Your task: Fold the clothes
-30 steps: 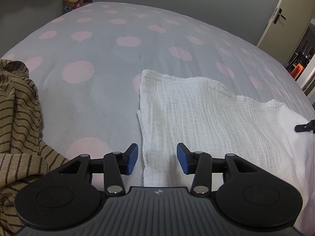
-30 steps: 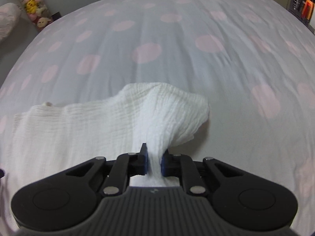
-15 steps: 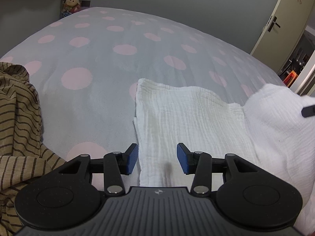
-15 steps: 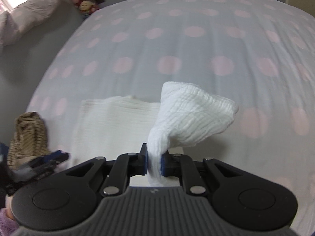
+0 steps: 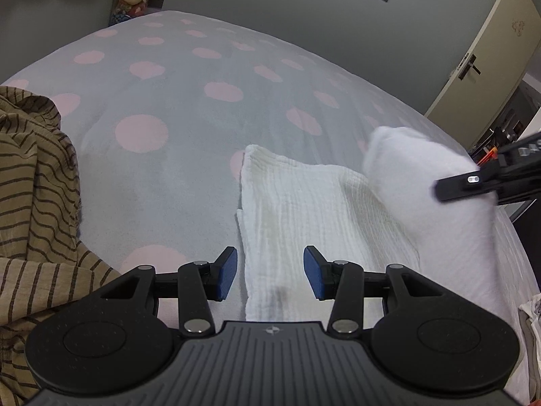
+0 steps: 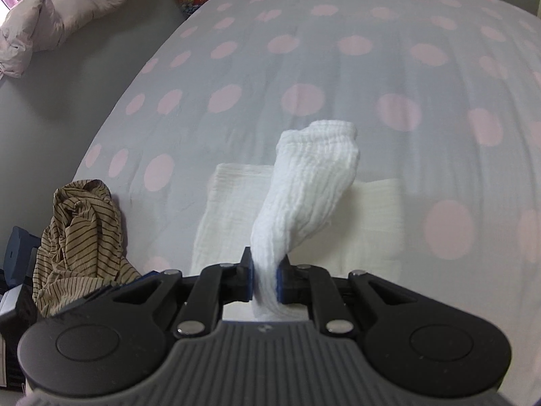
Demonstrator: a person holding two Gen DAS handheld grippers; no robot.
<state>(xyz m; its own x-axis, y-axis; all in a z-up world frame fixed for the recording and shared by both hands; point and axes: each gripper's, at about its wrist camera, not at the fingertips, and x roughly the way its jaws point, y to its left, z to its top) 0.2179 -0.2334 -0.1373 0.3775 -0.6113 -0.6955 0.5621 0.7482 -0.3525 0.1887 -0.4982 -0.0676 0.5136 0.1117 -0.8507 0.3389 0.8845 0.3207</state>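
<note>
The white cloth (image 5: 304, 209) lies on the grey bedspread with pink dots (image 5: 175, 101), part flat, part raised. The right gripper (image 6: 264, 282) has its blue pads clamped on a bunched corner of the cloth, lifting it above the flat part. The left gripper (image 5: 269, 272) hangs low over the cloth's near edge, jaws spread wide, holding nothing. Left of the cloth sits a crumpled tan striped garment (image 5: 37, 209). No readable writing shows anywhere, only a small emblem on each gripper body.
</note>
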